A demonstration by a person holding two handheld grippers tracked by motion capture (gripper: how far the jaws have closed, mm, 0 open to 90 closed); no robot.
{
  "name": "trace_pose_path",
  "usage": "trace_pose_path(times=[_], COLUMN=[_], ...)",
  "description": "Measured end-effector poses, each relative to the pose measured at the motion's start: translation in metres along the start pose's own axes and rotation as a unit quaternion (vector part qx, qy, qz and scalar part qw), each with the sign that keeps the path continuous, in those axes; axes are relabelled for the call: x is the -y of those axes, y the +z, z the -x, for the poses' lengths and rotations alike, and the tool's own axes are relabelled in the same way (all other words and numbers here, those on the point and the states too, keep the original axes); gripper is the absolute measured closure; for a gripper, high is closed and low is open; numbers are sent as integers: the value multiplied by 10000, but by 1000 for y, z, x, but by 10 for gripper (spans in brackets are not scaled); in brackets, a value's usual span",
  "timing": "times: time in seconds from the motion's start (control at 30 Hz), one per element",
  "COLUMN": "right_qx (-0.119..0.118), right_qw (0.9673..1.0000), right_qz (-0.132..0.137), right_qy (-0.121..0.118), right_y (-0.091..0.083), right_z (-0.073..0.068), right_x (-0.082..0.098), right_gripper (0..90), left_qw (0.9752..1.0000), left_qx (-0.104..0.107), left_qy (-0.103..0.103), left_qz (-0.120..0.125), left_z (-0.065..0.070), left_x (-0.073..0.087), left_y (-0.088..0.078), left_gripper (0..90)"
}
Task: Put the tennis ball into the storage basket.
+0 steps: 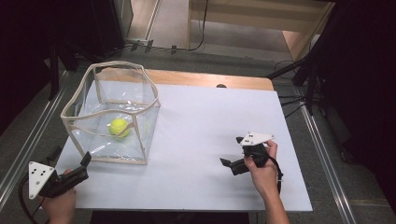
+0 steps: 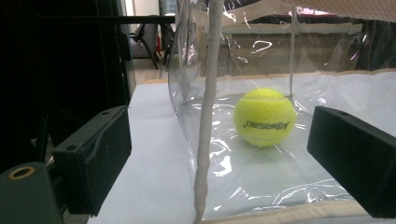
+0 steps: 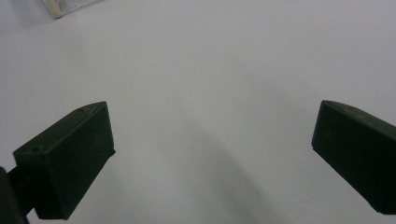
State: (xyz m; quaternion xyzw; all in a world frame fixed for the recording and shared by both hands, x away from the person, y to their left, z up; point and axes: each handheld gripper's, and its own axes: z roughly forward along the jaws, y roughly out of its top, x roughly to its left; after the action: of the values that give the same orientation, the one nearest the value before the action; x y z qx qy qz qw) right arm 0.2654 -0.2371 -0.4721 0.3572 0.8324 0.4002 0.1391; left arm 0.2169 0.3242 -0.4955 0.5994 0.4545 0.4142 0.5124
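Black jaws of the left gripper [image 1: 71, 162] stand wide apart at the near left corner of the white table [image 1: 210, 140], held low in the person's left hand [image 1: 60, 203] and aimed at the near corner of the clear plastic bin [image 1: 112, 114]; in the left gripper view that corner's cream-edged seam [image 2: 205, 140] rises upright between the jaws, close in front, not touching either. Over toward the near right edge, the right gripper [image 1: 233, 151] sits in the person's right hand [image 1: 262, 175], jaws spread and holding nothing, pointing left across bare tabletop [image 3: 210, 70]. Farther back, inside the bin by the table's left edge, a yellow-green tennis ball [image 1: 119, 127] rests on the bin's floor. Being round, it has no long axis; its printed lettering [image 2: 265, 124] faces the left gripper and reads upside down.
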Motion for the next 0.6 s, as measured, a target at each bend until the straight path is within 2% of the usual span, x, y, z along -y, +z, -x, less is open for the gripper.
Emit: trace_pose_path(times=[0.23, 0.33, 0.6], right_qx=[190, 199, 366], right_qw=[9992, 9987, 9961], right_qz=[234, 302, 519], right_qy=[269, 364, 614], right_y=[-13, -17, -30], right_z=[9, 13, 21], right_x=[20, 27, 50], right_gripper=[0, 0, 0], left_qw=[10000, 10000, 10000], left_qx=[1, 9, 1], left_qy=[7, 27, 44], left_qz=[-8, -3, -15], left_z=[1, 1, 1], left_x=[0, 0, 0], left_y=[0, 0, 0], left_gripper=[68, 68, 68])
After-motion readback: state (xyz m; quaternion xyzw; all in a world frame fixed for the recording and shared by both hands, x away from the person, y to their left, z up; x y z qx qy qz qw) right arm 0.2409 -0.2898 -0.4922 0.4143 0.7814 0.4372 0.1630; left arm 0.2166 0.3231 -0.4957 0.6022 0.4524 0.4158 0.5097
